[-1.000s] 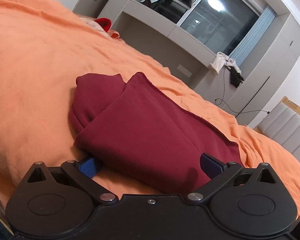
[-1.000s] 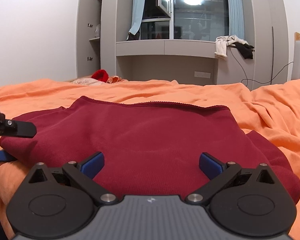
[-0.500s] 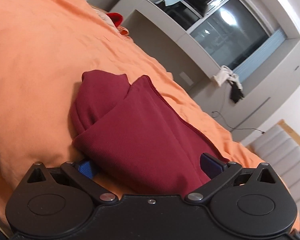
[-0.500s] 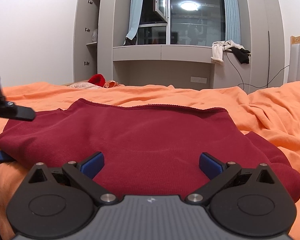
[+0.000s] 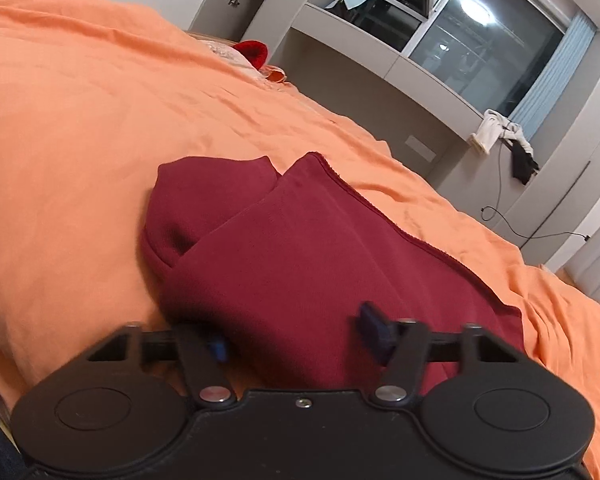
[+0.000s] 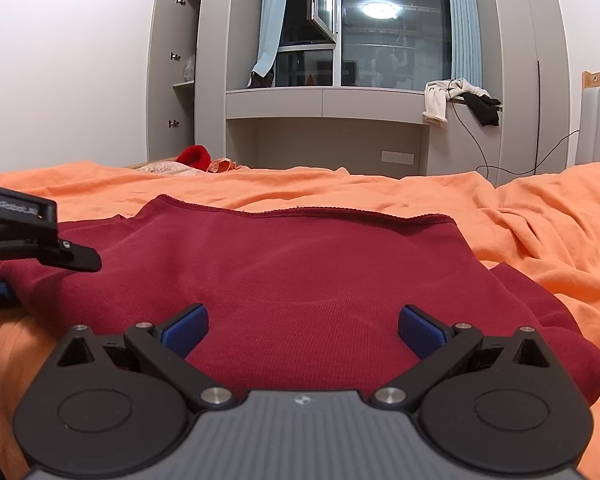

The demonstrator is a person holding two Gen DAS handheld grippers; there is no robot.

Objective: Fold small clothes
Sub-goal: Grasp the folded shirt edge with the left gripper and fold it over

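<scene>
Two tools work a dark red garment on an orange bed: the left tool has its pads narrowing around the near-left fold, while the right tool hovers spread wide, so the left should bite every layer before lifting.

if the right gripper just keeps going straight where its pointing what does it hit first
Most likely the dark red garment: the right gripper has open jaws low over its near edge, so the fold lies directly ahead. Exact height is unclear.

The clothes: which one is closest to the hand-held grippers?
The dark red garment, spread on the orange bedding right between both grippers' open fingers. The bright red item and the white clothes lie far behind.
</scene>
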